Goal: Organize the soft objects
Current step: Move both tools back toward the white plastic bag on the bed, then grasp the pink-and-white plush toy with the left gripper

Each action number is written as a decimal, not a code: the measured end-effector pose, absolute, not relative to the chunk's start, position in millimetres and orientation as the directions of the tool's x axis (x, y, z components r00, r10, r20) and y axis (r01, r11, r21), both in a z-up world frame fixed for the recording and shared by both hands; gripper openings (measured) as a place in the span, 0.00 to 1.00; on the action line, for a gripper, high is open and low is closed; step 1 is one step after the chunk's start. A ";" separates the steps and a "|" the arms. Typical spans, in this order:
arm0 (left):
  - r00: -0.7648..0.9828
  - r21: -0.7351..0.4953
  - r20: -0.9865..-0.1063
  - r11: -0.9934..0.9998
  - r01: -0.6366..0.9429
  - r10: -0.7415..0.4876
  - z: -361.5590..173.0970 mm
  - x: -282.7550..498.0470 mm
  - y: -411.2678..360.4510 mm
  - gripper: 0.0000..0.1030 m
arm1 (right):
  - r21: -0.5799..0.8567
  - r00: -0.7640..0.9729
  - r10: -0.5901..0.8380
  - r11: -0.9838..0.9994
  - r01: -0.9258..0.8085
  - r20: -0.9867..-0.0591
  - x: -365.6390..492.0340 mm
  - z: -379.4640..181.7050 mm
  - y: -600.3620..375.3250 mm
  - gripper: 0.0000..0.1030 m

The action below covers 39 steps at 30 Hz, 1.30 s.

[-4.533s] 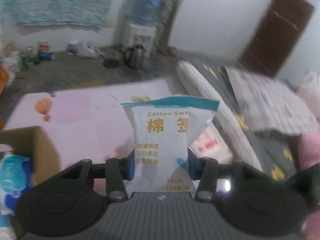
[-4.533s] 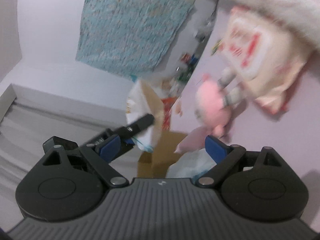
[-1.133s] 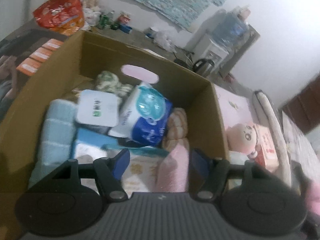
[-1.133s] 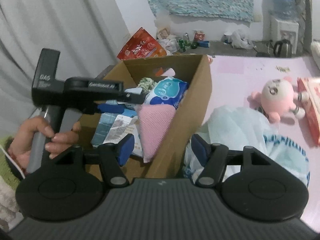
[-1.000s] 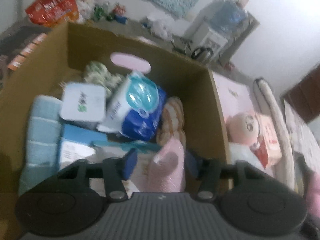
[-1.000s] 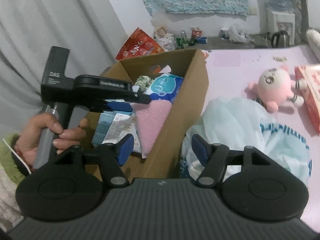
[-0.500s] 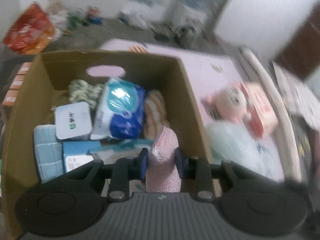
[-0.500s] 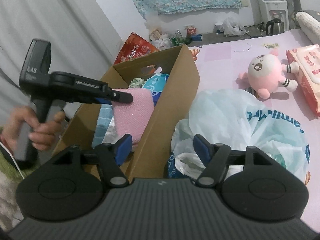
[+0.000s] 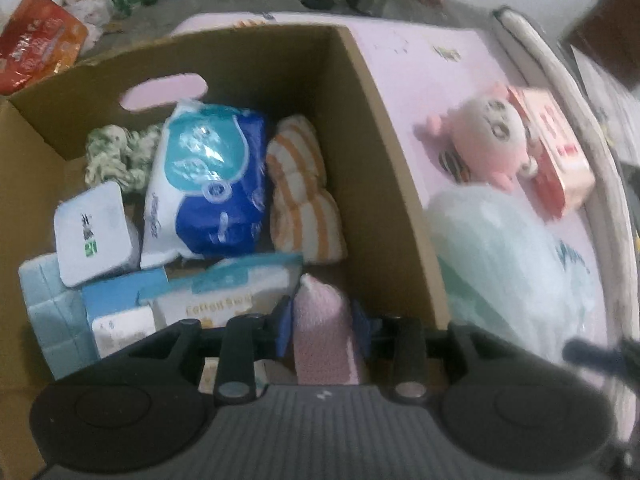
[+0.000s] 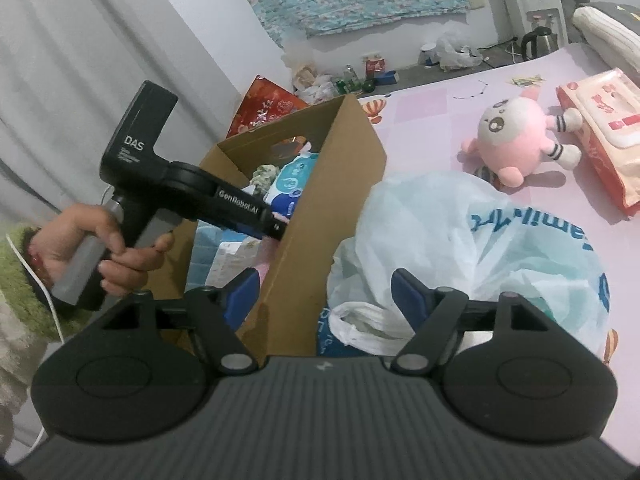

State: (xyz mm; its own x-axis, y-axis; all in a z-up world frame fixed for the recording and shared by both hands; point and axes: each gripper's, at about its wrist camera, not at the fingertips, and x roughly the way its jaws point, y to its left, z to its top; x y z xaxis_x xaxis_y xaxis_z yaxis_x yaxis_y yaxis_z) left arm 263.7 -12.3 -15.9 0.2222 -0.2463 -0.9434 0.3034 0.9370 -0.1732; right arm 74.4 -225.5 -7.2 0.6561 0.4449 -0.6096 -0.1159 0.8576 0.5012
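Pink knitted cloth (image 9: 324, 328) is pinched upright between the left gripper (image 9: 322, 320) fingers, which just eased wider, low inside the cardboard box (image 9: 384, 152). Next: release, withdraw. Right gripper (image 10: 320, 292) fingers, just opening, straddle the plastic bag (image 10: 460, 240), empty.

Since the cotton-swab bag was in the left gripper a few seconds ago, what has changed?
The swab bag now lies in the box. The left gripper has taken the pink cloth and lowered it into the box's near corner; its jaws have just been opening around it. The right gripper opened wider over the plastic bag. Plush and wipes stayed put.
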 end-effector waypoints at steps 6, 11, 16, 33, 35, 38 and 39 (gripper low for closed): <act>0.334 -0.215 -0.898 0.947 0.237 -0.287 0.8 264.4 4.1 0.55 | 0.515 0.658 0.446 0.851 -0.102 -0.606 71.3 -13.0 -231.8 0.73; 0.412 -0.254 -0.858 0.951 0.178 -0.306 18.5 251.8 15.6 0.66 | 0.538 0.668 0.449 0.839 -0.087 -0.593 67.6 -17.2 -237.5 0.74; 0.510 -0.240 -0.808 0.955 0.173 -0.296 44.6 228.7 16.9 0.83 | 0.543 0.705 0.429 0.837 -0.075 -0.564 53.8 -13.6 -253.2 0.80; 0.487 -0.133 -0.803 0.900 0.416 -0.344 105.8 229.4 -130.1 1.00 | 0.640 0.830 0.274 0.758 0.124 -0.485 19.9 -61.7 -378.7 0.97; 0.460 -0.093 -0.830 0.893 0.440 -0.314 94.3 241.9 -159.9 1.00 | 0.655 0.830 0.279 0.745 0.131 -0.483 25.8 -71.7 -384.2 0.97; 0.400 -0.077 -0.874 0.891 0.447 -0.276 69.2 266.4 -200.7 1.00 | 0.668 0.830 0.284 0.732 0.136 -0.480 36.4 -81.8 -390.6 0.97; 0.374 -0.082 -0.889 0.894 0.440 -0.265 58.1 276.7 -214.2 1.00 | 0.664 0.830 0.283 0.735 0.135 -0.481 40.5 -83.6 -391.4 0.97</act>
